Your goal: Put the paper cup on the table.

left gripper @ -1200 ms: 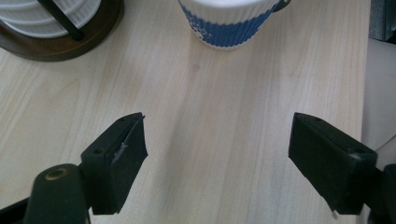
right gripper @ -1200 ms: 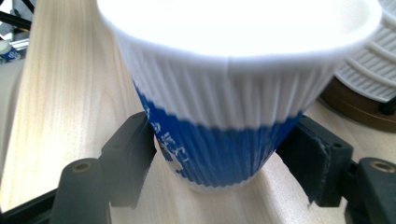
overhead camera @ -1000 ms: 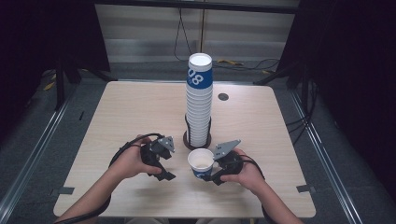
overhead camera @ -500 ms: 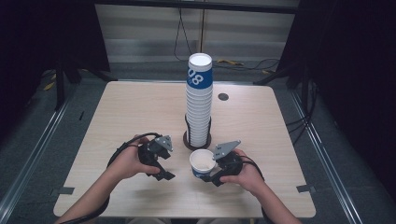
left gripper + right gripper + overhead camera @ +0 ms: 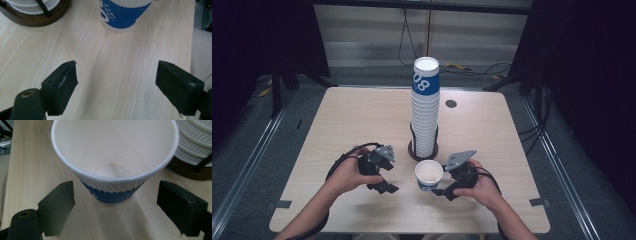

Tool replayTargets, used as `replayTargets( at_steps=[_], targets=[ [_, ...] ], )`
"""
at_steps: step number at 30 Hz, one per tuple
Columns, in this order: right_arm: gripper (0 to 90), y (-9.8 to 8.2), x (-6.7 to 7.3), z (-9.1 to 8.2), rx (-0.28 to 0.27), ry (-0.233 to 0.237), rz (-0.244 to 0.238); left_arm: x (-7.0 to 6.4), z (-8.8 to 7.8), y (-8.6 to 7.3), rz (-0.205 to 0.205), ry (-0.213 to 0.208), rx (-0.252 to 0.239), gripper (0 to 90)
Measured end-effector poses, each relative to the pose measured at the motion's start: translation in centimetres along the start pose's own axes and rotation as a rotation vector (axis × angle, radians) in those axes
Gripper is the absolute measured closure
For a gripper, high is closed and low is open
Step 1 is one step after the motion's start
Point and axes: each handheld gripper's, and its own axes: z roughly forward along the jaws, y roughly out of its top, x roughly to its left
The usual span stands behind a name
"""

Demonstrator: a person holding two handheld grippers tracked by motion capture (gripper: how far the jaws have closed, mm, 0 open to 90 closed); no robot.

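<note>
Where frame crops it, paper cup (image 5: 126,15) loses rim; left tool (image 5: 117,85) open.

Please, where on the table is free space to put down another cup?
Free: the left half of the table, left of the cup stack, and the far right part beyond the small round hole. Crowded: the near middle, where the single cup stands between both grippers, before the stack's holder.

Pale wooden table (image 5: 352,120) — small dark disc (image 5: 451,104) near its far edge.
</note>
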Motion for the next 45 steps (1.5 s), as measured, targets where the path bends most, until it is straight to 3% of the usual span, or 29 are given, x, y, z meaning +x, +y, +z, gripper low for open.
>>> replayTargets(
  at_steps=[7, 18, 33, 40, 45],
  targets=[
    [13.3, -0.4, 0.0, -0.8, 0.014, -0.009, -0.009, 0.3, -0.4, -0.9, -0.011, 0.019, 0.003, 16.8],
    [13.3, -2.3, -0.1, -2.0, 0.015, -0.016, 0.032, 0.7, -0.5, -2.3, -0.022, 0.033, 0.009, 16.7],
    [13.3, -4.8, -0.3, -3.6, 0.012, -0.059, 0.073, 1.4, -0.9, -5.4, -0.089, 0.056, -0.047, 16.6],
    [13.3, -5.5, -0.4, -4.1, 0.016, -0.072, 0.080, 1.7, -1.1, -6.7, -0.087, 0.060, -0.052, 16.6],
    [13.3, -6.1, -0.7, -4.5, 0.012, -0.086, 0.103, 2.0, -1.4, -8.0, -0.111, 0.058, -0.067, 16.6]
  ],
)
